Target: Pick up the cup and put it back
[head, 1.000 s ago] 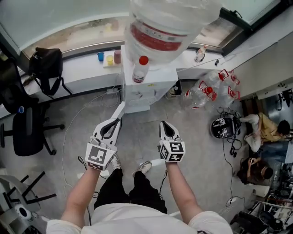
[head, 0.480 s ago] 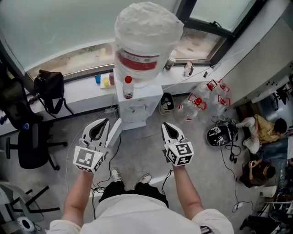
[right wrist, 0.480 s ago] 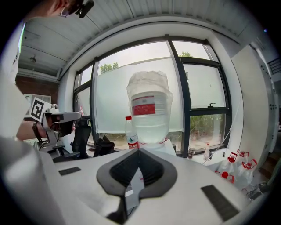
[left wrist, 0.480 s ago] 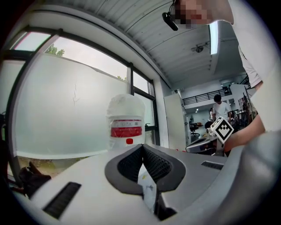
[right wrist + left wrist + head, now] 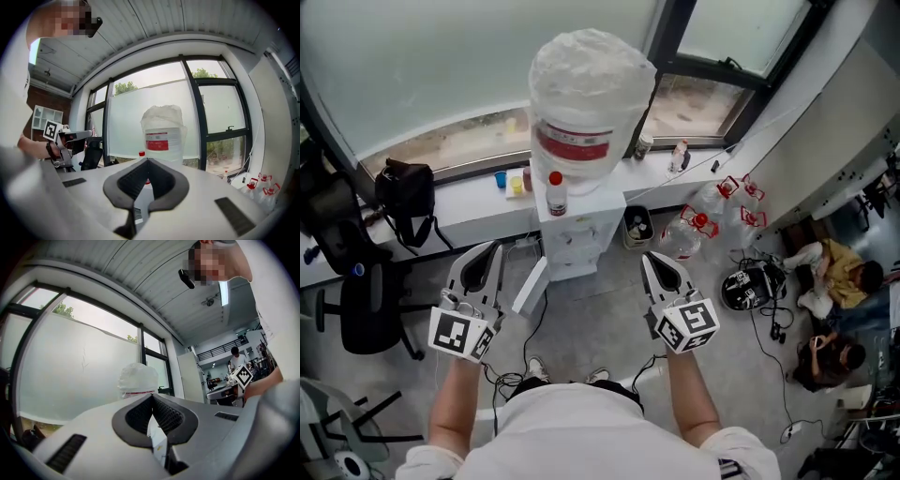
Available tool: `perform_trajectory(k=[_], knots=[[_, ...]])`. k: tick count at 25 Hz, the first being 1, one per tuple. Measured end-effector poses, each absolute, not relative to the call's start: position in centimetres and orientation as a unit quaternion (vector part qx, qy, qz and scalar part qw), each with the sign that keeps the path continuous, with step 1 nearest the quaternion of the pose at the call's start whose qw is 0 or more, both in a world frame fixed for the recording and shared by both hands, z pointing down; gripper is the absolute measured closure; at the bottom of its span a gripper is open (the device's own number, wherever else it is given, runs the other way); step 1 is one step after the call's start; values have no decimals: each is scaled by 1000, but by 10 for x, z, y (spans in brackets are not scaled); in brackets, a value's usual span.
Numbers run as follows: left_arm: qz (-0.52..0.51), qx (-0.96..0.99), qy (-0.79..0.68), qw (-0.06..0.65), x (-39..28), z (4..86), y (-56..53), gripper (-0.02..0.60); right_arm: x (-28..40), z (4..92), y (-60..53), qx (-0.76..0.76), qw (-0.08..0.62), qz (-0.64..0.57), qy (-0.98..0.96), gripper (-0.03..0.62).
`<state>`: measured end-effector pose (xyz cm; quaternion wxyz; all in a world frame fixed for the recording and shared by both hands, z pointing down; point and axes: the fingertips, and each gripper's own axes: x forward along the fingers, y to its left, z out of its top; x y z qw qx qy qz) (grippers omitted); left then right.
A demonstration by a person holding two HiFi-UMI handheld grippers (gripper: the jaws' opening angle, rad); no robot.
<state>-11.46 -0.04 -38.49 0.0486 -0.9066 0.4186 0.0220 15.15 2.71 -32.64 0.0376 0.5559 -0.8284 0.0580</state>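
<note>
Left gripper (image 5: 490,247), right gripper (image 5: 649,257) closed, empty. Small coloured plastic cups (image 5: 514,182), possibly three, noted untouched on white window ledge (image 5: 473,202) beside water dispenser (image 5: 577,239). Pick-up, return outstanding.

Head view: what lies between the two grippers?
In the head view: grey floor and a slanted white panel close to the left gripper. The water dispenser stands just beyond.

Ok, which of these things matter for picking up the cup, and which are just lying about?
Job: small cups on the windowsill; left gripper and right gripper, both shut, empty.
Lying about: water dispenser, red-capped bottle, black bag, office chair, spare jugs, helmet.
</note>
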Motion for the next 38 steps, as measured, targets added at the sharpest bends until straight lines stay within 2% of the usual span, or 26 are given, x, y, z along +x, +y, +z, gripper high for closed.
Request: perform_trajectory(k=[8,15,21,26,38], knots=[[49,-887,457,53,-149,-397,9,558,198,-368,75,604,36,14,-796,574],[24,-869,491,54,-185,-385,23,560,218,-357,112,660,69,18,-748,574],[28,-870,489,45,-190,-378,30,560,236,-355,134,687,60,39,-723,573],[24,-871,490,32,-201,-372,34,558,221,-363,119,684,26,36,-728,574],[53,-876,479,20,-223,-372,25,558,163,-362,99,657,16,42,-752,573]])
